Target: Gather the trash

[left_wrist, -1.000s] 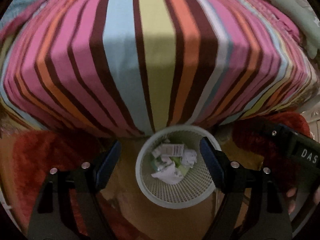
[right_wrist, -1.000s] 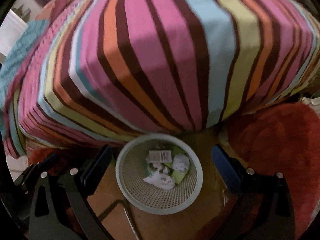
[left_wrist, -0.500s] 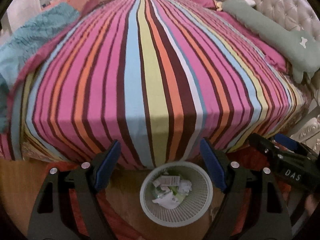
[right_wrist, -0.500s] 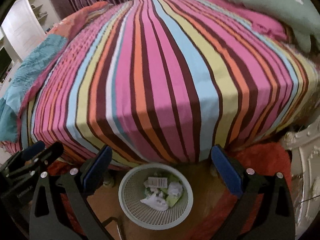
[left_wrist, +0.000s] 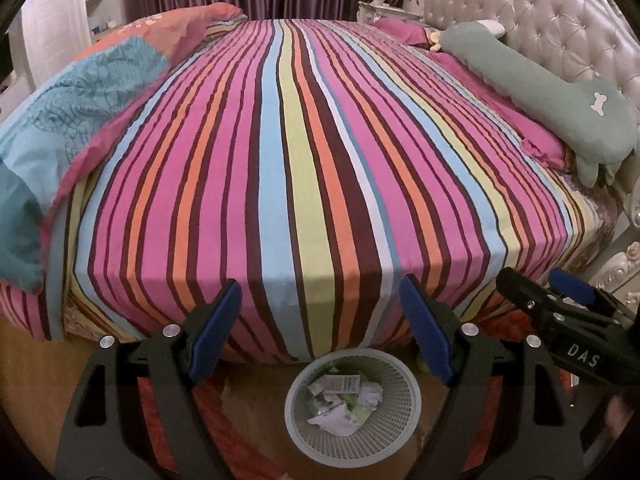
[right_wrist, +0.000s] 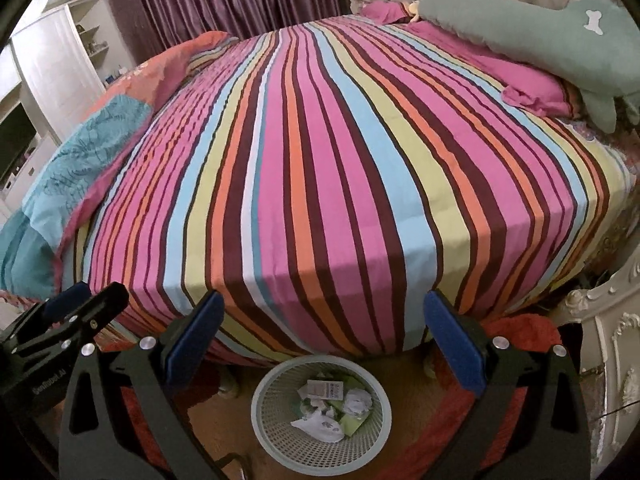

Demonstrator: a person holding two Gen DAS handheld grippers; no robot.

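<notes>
A pale mesh waste basket (left_wrist: 404, 424) stands on the floor at the foot of the striped bed (left_wrist: 312, 152); it also shows in the right wrist view (right_wrist: 280, 436). It holds crumpled white paper (left_wrist: 370, 392), a printed label and green scraps (right_wrist: 350, 424). My left gripper (left_wrist: 320, 324) is open and empty, above and behind the basket. My right gripper (right_wrist: 320, 328) is open and empty, likewise above the basket. Each gripper shows at the edge of the other's view: the right one (left_wrist: 560, 304) and the left one (right_wrist: 84, 304).
The striped sheet (right_wrist: 320, 152) covers the bed. A teal and orange quilt (left_wrist: 72, 112) lies at the left. A green plush pillow (left_wrist: 552, 96) lies by the tufted headboard (left_wrist: 552, 12). A red rug (right_wrist: 528, 336) covers the wooden floor. An ornate white bed frame (right_wrist: 616, 344) stands at the right.
Both grippers have risen and tilted up from right over the basket. The basket has shrunk toward the bottom and the whole bed top has come into view.
</notes>
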